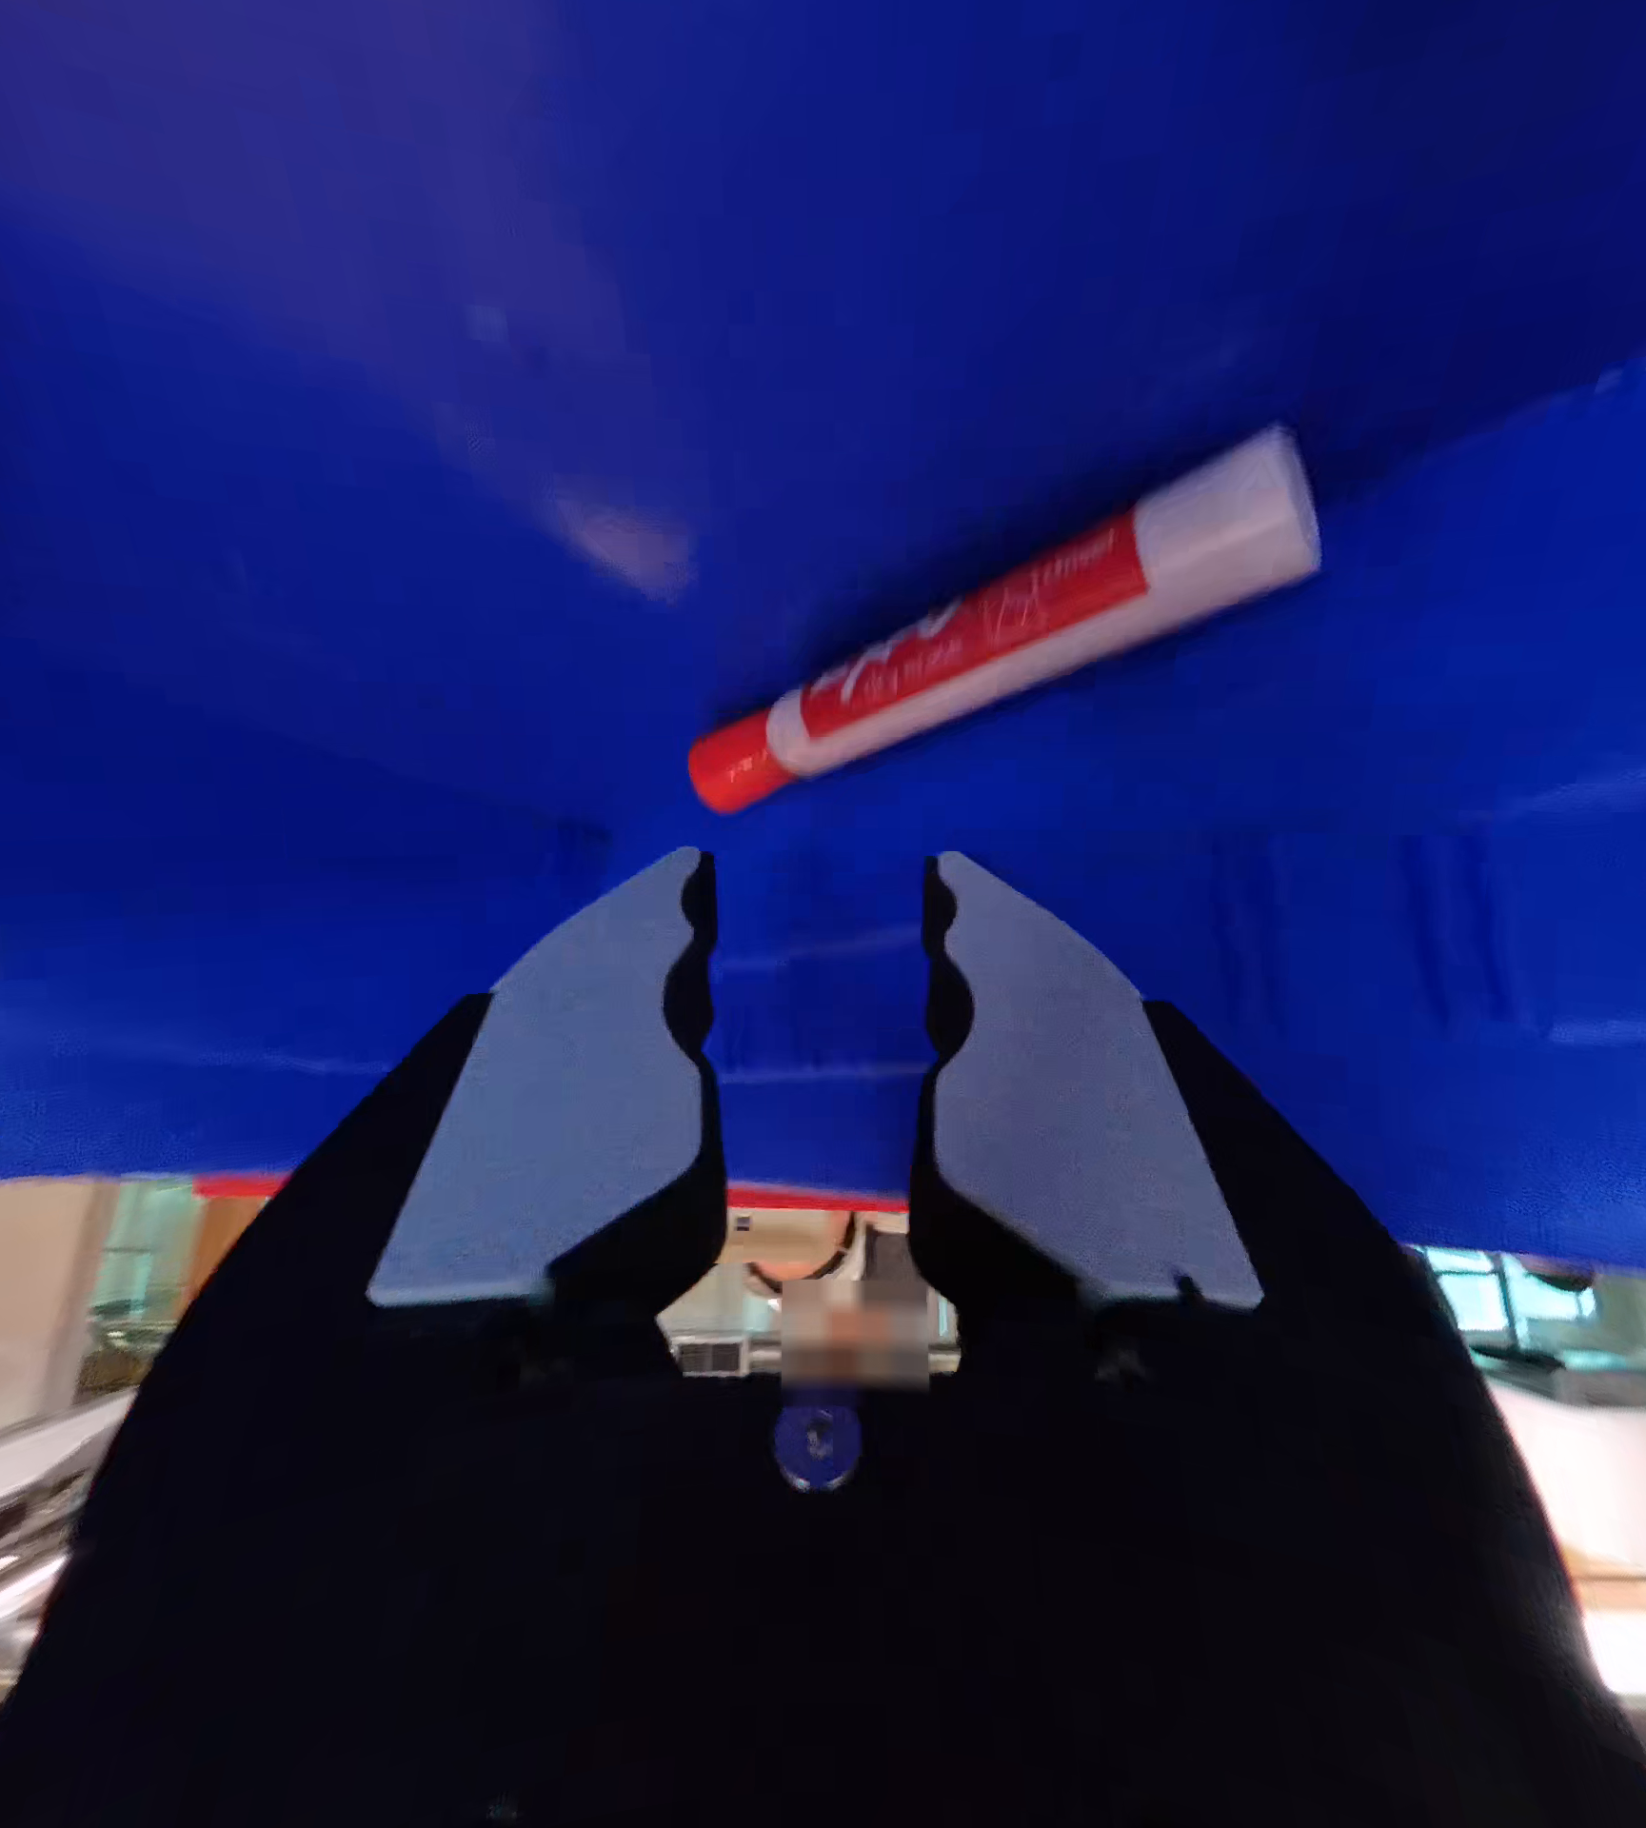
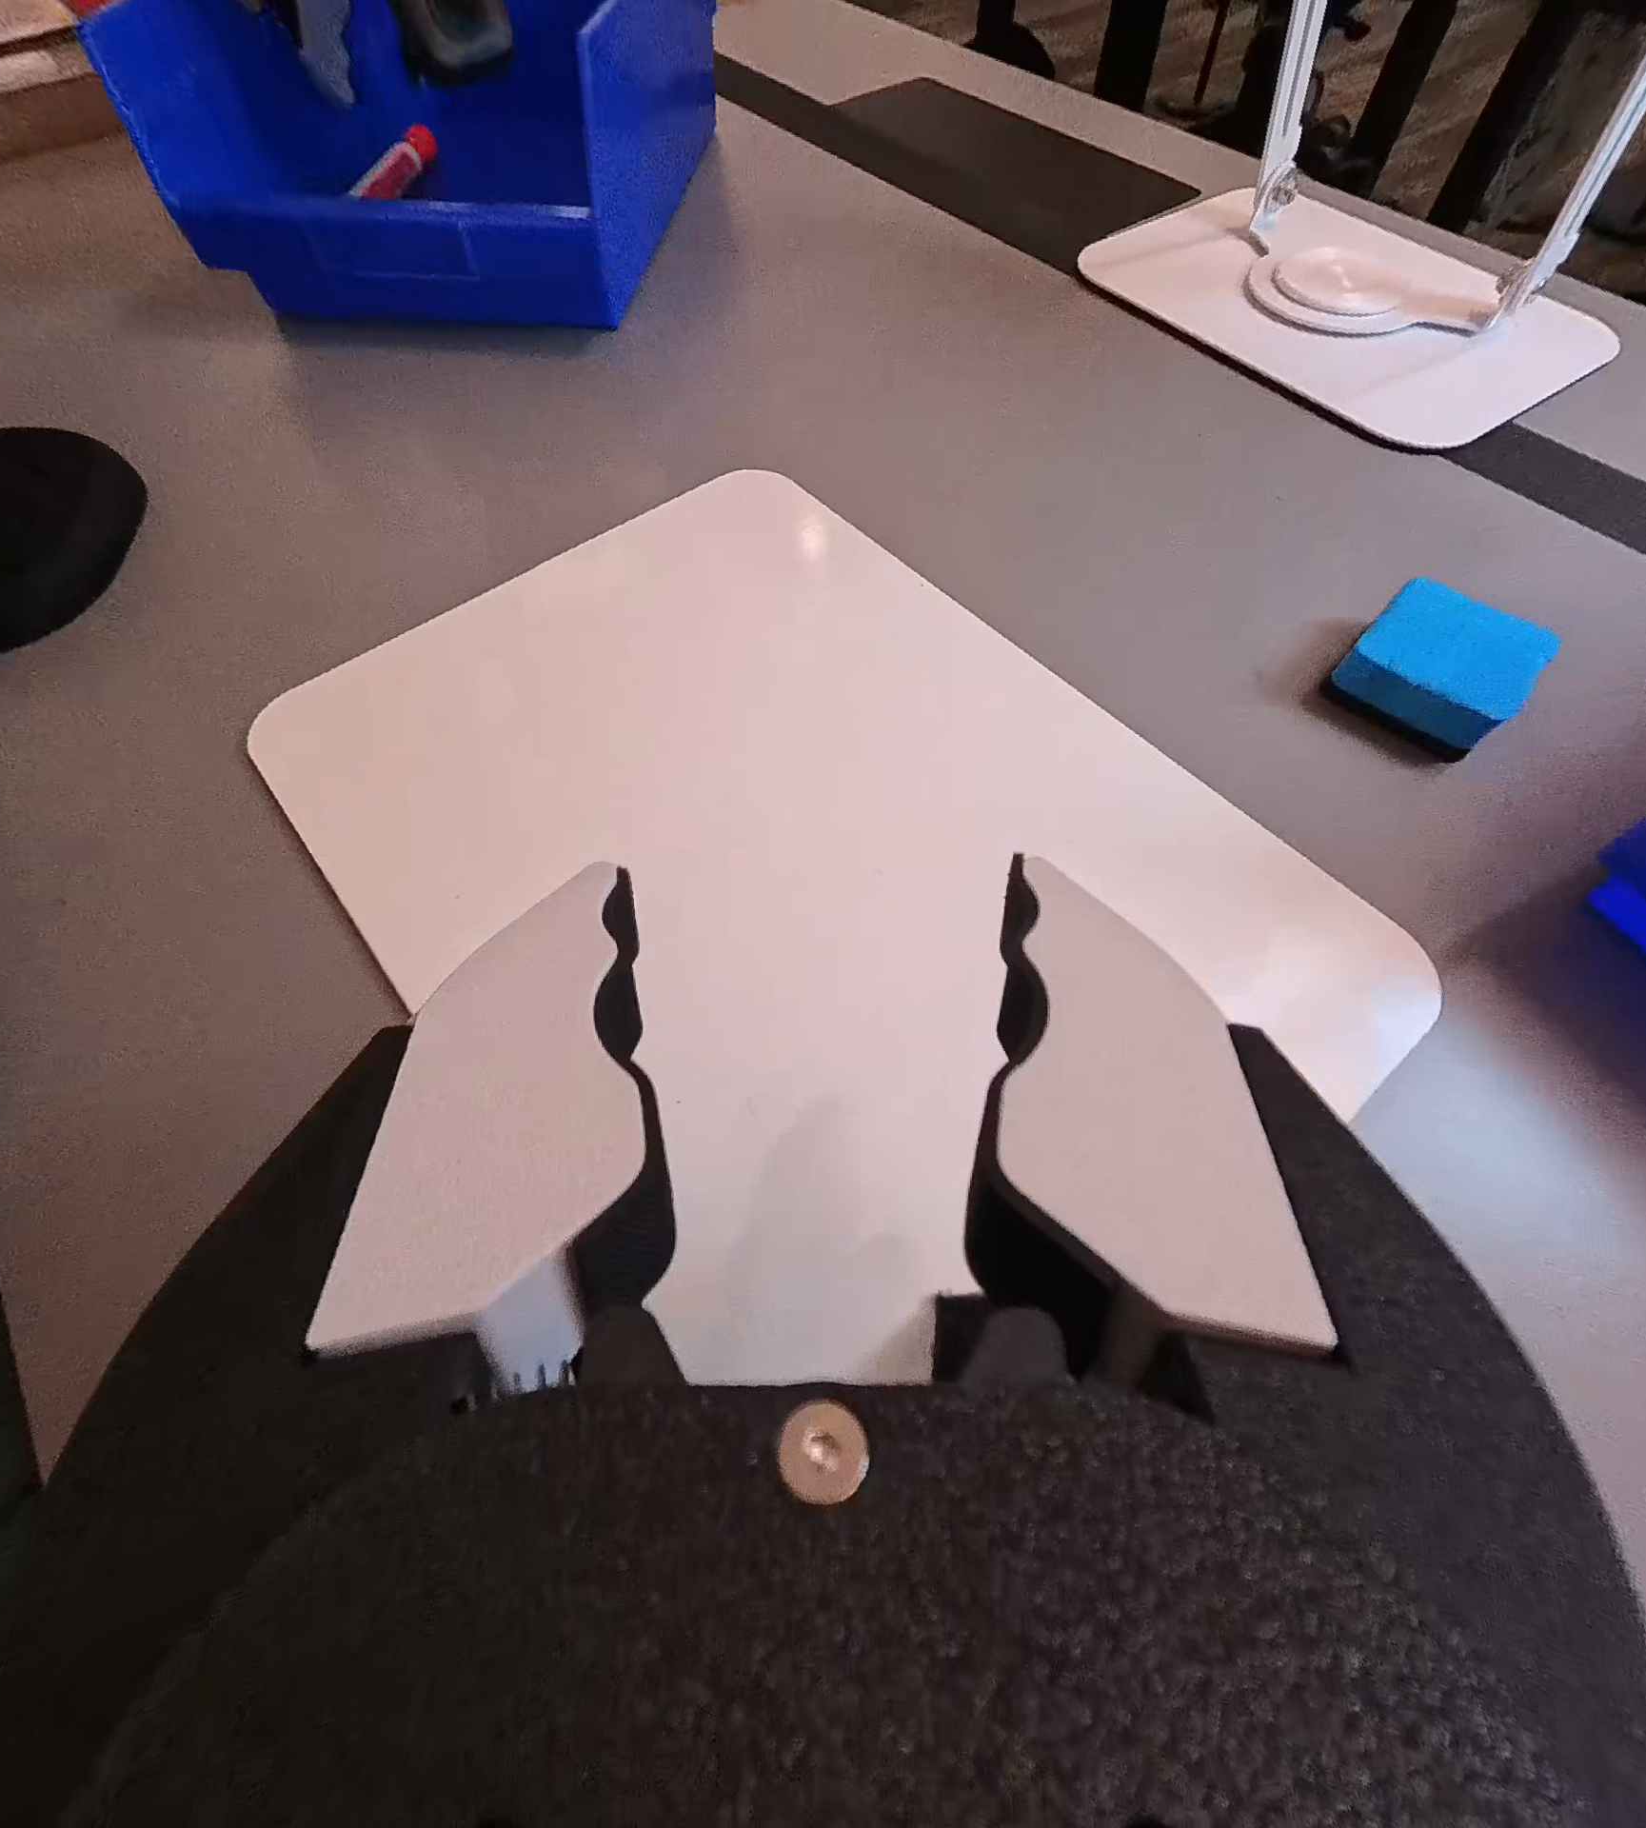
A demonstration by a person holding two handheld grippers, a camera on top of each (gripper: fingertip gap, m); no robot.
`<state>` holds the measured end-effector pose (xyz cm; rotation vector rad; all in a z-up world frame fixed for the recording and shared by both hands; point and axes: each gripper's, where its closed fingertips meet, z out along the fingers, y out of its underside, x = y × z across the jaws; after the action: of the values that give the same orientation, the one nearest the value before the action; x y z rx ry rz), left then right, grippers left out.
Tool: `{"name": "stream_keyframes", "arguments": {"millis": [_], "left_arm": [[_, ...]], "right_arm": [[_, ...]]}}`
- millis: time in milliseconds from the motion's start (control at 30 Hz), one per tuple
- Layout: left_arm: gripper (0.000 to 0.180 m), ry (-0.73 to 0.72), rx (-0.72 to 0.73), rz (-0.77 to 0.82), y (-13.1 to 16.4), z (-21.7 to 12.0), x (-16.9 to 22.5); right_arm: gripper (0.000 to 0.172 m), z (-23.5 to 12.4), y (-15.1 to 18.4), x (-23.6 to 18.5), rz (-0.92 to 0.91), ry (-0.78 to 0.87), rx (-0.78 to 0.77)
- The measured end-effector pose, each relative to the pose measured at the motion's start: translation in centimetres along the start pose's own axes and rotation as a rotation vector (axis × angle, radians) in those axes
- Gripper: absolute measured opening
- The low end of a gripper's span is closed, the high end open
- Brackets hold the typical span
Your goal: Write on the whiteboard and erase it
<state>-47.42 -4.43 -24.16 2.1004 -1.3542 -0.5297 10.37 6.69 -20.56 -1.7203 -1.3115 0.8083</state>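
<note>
**Red marker lying loose in blue bin as both grippers are standing open**

The left gripper [image 1: 819, 861] is reaching down into a deep blue plastic storage bin [image 1: 304, 495], its two pale fingers parted with only the bin's blue floor showing between them. A white-barrelled whiteboard marker with a red cap and red label [image 1: 1006, 618] is lying slantwise on that floor just past the fingertips, touching neither one.

Across the grey tabletop [image 2: 947, 415], the right gripper [image 2: 819, 870] is hovering over a flat white whiteboard with rounded corners [image 2: 749, 692], its fingers spread wide and gripping nothing. The board's surface is showing clean, without marks. A small blue foam eraser block with a dark underside [image 2: 1442, 663] is sitting on the table to the right of the board, well apart from it. The blue bin [image 2: 403, 228] is standing at the far left of the table, the marker's red cap [image 2: 398, 158] visible inside. A white stand base [image 2: 1343, 317] is resting at the far right.
</note>
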Motion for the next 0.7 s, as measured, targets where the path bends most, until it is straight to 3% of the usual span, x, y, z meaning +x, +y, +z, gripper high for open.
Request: {"name": "stream_keyframes", "arguments": {"millis": [67, 133, 233, 333, 433, 500, 600, 633, 700], "left_arm": [[0.043, 0.012, 0.026, 0.039, -2.0, 1.0, 0.2], [0.045, 0.005, 0.010, 0.071, -2.2, 1.6, 0.1], [0.034, -0.006, 0.153, 0.040, -3.0, 1.0, -0.1], [0.031, -0.064, 0.175, 0.095, -3.2, 1.6, -0.2], [0.019, -0.066, 0.308, -0.032, -4.7, 0.5, -0.4], [0.019, -0.146, 0.548, -0.103, -7.0, -4.5, -1.1], [0.019, -0.322, 0.995, -0.122, -10.9, -17.4, 0.8], [0.018, -0.386, 1.078, -0.089, -12.3, -21.1, 2.4], [0.019, -0.554, 1.105, -0.038, -15.7, -25.8, 5.2]], "right_arm": [[0.071, 0.3, 0.4, 0.0, -0.011, 0.004, -0.011], [0.071, 0.5, 1.0, 0.0, -0.025, 0.010, -0.029], [0.070, 0.7, 1.5, 0.2, 0.000, -0.003, -0.033], [0.069, 1.0, 1.3, -0.1, 0.037, -0.035, -0.009], [0.064, 1.2, 1.0, -1.0, 0.003, -0.045, -0.001], [0.059, 1.3, -0.1, -2.3, -0.016, -0.064, 0.027], [0.060, 2.1, -3.3, -5.0, -0.066, -0.131, 0.114], [0.063, 2.6, -4.5, -6.0, -0.110, -0.141, 0.135], [0.067, 3.7, -6.8, -8.1, -0.211, -0.155, 0.168]]}}
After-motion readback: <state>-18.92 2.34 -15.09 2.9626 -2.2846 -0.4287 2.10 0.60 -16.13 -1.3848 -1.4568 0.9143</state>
